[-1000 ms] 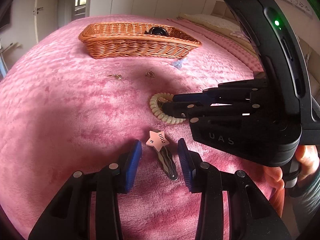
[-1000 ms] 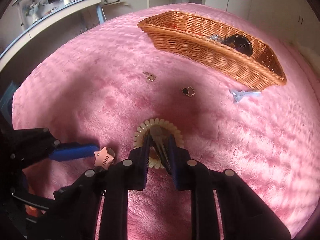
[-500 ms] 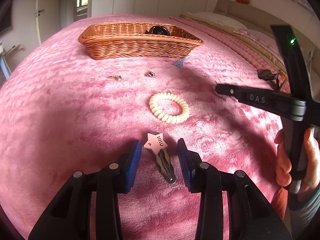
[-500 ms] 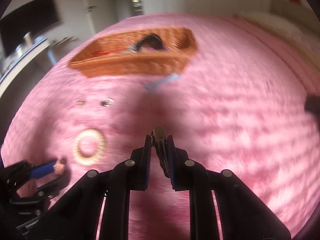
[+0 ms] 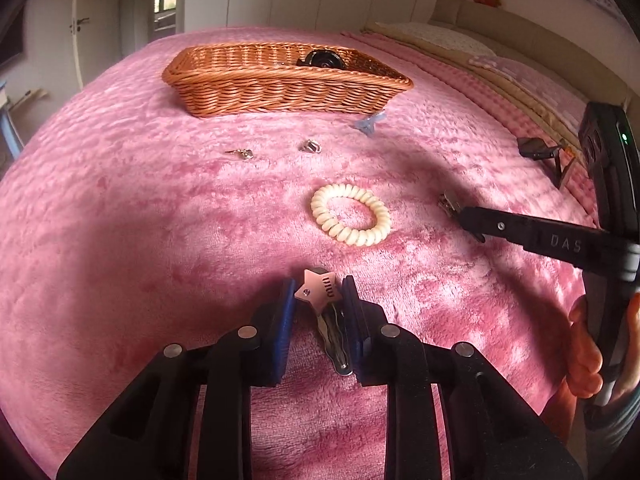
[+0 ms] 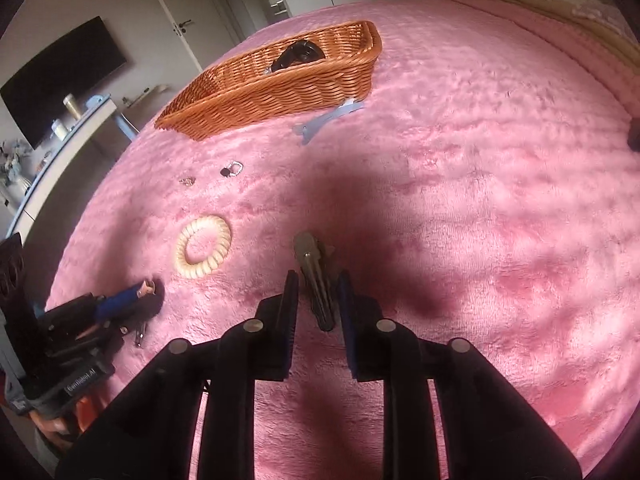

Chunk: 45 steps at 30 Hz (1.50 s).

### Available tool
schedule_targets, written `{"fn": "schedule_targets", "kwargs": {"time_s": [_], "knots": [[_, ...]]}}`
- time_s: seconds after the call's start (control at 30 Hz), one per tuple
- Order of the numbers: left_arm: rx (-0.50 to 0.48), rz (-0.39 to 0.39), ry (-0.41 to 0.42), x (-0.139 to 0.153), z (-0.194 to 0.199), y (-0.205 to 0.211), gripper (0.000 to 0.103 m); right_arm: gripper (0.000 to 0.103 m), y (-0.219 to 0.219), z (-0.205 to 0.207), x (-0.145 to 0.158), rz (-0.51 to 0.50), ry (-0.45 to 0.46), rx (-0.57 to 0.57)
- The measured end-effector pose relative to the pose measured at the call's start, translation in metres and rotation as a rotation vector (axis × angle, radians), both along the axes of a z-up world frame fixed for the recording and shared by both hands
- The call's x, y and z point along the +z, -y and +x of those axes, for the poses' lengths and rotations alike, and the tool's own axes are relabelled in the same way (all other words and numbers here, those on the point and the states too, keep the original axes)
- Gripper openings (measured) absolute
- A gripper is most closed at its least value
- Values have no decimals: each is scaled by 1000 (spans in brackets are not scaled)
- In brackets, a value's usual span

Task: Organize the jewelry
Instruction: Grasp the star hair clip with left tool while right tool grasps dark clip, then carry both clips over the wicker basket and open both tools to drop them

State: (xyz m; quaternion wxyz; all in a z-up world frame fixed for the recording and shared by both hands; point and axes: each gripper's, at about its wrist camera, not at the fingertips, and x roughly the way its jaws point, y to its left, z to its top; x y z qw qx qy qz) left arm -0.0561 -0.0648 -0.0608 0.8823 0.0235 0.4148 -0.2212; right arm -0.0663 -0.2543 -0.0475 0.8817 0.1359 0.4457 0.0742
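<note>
- Jewelry lies scattered on a pink plush bedspread (image 5: 120,220), with a wicker basket (image 5: 280,92) toward its far side holding a dark round item (image 5: 322,58).
- The left gripper (image 5: 318,304) points down at the bedspread, its jaws closing around a star hair clip (image 5: 320,290). The pink star sits between the 2 blue pads; its right edge touches the right pad, while a narrow gap shows at the left pad. The clip's metal shank runs back along the right finger.
- The right gripper (image 6: 316,300) has its jaws opening, with a plain metal hair clip (image 6: 314,276) lying lengthwise between them. Gaps show on both sides in the right wrist view, so the pads do not press it; whether it rests on the fabric I cannot tell.
- From the left wrist view, that metal clip pokes out beyond the tips of the right gripper, to the right of a cream spiral hair tie (image 5: 350,220).
- The hair tie lies flat between the 2 grippers and the basket.
- 2 small silver pieces, an earring (image 5: 240,153) and a ring (image 5: 311,146), sit between the hair tie and the basket, apart from each other.
- A pale blue clip (image 5: 370,124) lies just beside the basket's near right corner.
- A hand (image 5: 586,344) grips the right gripper's handle.
</note>
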Motion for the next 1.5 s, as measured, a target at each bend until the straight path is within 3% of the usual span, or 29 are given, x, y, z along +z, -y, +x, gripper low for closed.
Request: {"fn": "schedule_targets", "kwargs": {"time_s": [0.1,0.23,0.3,0.6,0.8,1.0,1.13,1.3,1.5], "knots": [[0,-6,3,0,0,0,22,28,-12,4,0,-72,12,17],[1,-1,12,-1,-1,2,22,28,-26,9,-1,-171,27,6],[-5,-2,12,0,-1,2,22,17,-31,8,0,-209,40,4],[5,-40,60,26,4,-10,21,14,-19,7,30,-162,116,-39],[6,-79,154,73,18,-19,21,14,-17,21,74,-173,209,-35],[12,-74,262,120,61,-18,21,14,-18,74,122,-171,293,-25],[25,-54,284,134,100,-14,21,14,-25,119,138,-131,304,2],[34,-63,271,134,155,-9,21,14,-36,180,137,-89,268,29],[48,-130,224,109,215,-4,22,14,-45,252,107,-43,174,29]]}}
